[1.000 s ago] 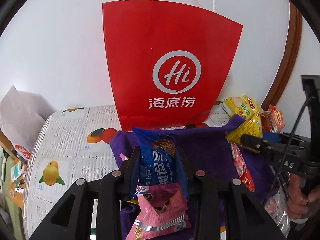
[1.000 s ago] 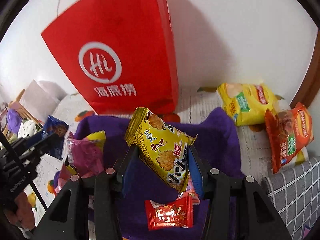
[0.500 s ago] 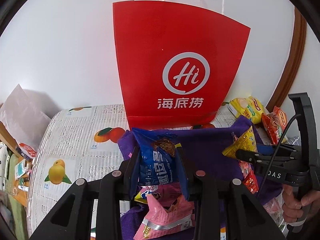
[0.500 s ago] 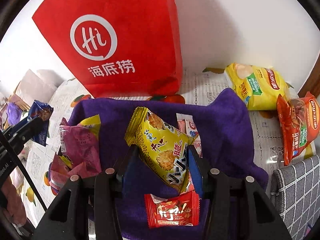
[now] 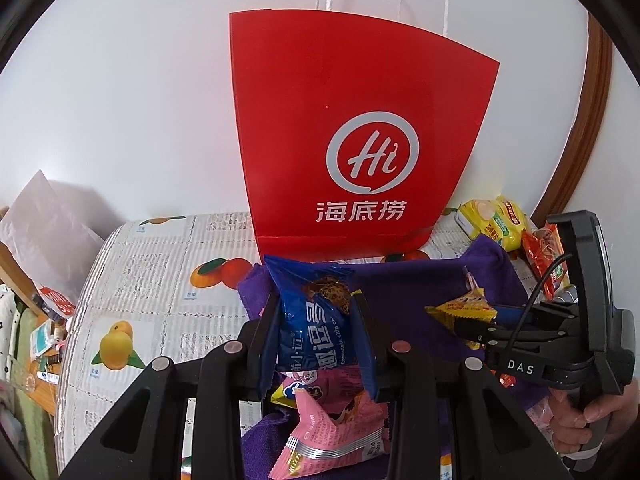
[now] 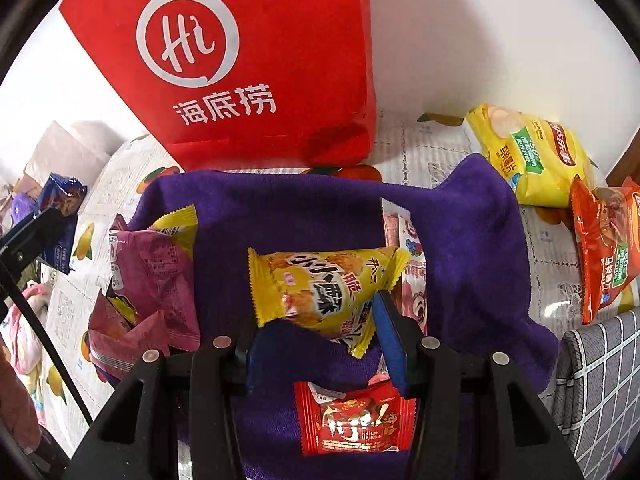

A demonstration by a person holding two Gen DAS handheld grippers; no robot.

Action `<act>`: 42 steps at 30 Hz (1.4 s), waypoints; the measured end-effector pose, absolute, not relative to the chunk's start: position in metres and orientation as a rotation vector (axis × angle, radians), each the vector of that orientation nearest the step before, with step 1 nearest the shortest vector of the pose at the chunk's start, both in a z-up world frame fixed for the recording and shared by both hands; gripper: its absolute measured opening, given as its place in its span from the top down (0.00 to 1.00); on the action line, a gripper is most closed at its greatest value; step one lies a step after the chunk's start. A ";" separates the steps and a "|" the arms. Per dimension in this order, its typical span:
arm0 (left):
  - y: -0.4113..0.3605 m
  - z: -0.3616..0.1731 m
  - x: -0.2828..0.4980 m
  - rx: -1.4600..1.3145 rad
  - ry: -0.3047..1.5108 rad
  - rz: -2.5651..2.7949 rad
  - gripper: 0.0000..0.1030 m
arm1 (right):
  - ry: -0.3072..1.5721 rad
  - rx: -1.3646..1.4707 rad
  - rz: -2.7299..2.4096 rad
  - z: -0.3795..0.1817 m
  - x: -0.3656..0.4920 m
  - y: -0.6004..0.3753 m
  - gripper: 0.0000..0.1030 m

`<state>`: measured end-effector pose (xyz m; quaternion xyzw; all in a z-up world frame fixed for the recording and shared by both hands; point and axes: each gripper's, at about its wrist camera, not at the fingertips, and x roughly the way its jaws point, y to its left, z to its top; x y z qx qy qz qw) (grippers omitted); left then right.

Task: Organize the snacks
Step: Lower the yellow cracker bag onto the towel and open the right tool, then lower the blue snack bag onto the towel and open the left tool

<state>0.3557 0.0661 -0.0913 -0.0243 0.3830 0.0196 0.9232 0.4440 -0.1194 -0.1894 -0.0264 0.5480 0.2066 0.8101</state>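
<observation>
Clamping a blue cookie packet (image 5: 316, 332) upright between closed jaws, left gripper (image 5: 318, 344), above pink packets (image 5: 332, 432) on purple cloth (image 5: 404, 292). Behind, red paper bag (image 5: 360, 132). Pinching yellow cracker packet (image 6: 324, 292) by its lower corner, right gripper (image 6: 326, 344), jaws narrowed. Beneath, red packet (image 6: 356, 420); far right, yellow chip bag (image 6: 528, 156), on the desk (image 6: 420, 148).

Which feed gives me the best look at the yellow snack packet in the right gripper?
The right wrist view: the yellow snack packet fills the middle, printed face showing, one corner between the fingers of the right gripper. The left wrist view shows it only edge-on at the right, a crumpled end sticking out of that gripper.
</observation>
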 end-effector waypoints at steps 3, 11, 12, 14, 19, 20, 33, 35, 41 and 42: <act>0.068 -0.091 0.356 -0.056 0.787 0.039 0.69 | 1.173 -0.060 0.447 -0.189 0.443 -0.119 0.52; 0.066 -0.094 0.356 -0.057 0.796 0.033 0.69 | 1.147 -0.068 0.462 -0.176 0.439 -0.119 0.51; 0.065 -0.094 0.356 -0.057 0.797 0.034 0.69 | 1.142 -0.069 0.459 -0.173 0.438 -0.120 0.51; 0.066 -0.095 0.356 -0.056 0.801 0.035 0.69 | 1.119 -0.062 0.450 -0.165 0.436 -0.122 0.50; 0.066 -0.095 0.357 -0.060 0.805 0.030 0.69 | 1.060 -0.031 0.451 -0.142 0.431 -0.132 0.45; 0.066 -0.096 0.358 -0.060 0.809 0.029 0.69 | 1.054 -0.026 0.450 -0.140 0.431 -0.133 0.45; 0.054 -0.109 0.362 -0.034 0.852 0.014 0.69 | 1.042 0.051 0.425 -0.128 0.436 -0.151 0.44; 0.052 -0.111 0.363 -0.032 0.858 0.008 0.69 | 1.038 0.055 0.421 -0.127 0.435 -0.153 0.44; 0.042 -0.118 0.364 -0.006 0.877 -0.010 0.69 | 1.044 0.072 0.418 -0.127 0.436 -0.159 0.44; 0.041 -0.120 0.364 -0.003 0.881 -0.014 0.69 | 1.045 0.072 0.418 -0.127 0.436 -0.159 0.44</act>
